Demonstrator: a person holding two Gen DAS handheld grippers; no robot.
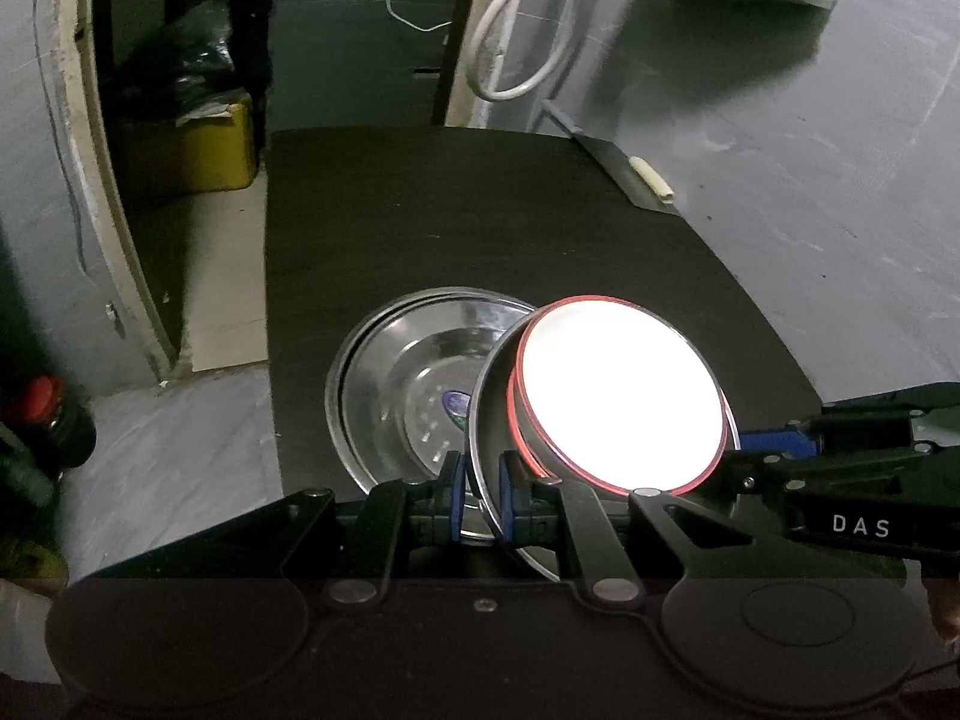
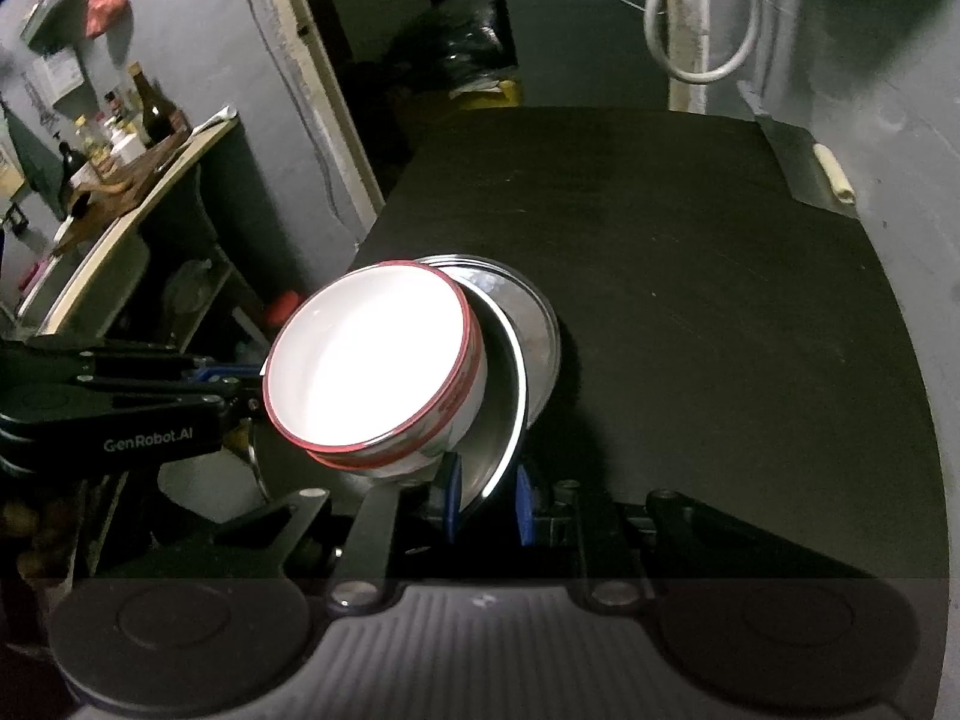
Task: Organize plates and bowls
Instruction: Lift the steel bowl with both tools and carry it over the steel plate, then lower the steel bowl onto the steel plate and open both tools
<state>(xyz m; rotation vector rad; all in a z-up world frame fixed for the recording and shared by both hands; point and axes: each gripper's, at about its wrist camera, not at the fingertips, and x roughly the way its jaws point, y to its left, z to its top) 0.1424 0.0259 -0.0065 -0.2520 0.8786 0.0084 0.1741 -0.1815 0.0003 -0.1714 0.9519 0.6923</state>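
A dark worktop (image 1: 480, 228) runs away toward twelve o'clock under dim light, with grey floor to either side. In the left wrist view, at nine to ten o'clock stands a yellow container (image 1: 198, 150); at twelve to one o'clock a white cable (image 1: 510, 48) loops against a post. In the right wrist view a shelf with bottles (image 2: 120, 138) sits at ten o'clock.

Near the worktop's near edge lies a steel plate (image 1: 408, 384), flat. Over its right part a second steel plate (image 1: 489, 420) is tilted, carrying stacked white bowls with red rims (image 1: 618, 396) that glare in the light.

The left gripper (image 1: 480, 504) has its blue-padded fingers (image 1: 454, 498) clamped together on the tilted plate's rim at six o'clock in its own view. The right gripper (image 2: 489, 501) has its fingers (image 2: 451, 498) pinched on that plate's opposite rim, at six o'clock in the right wrist view, the bowls leaning toward nine o'clock there.
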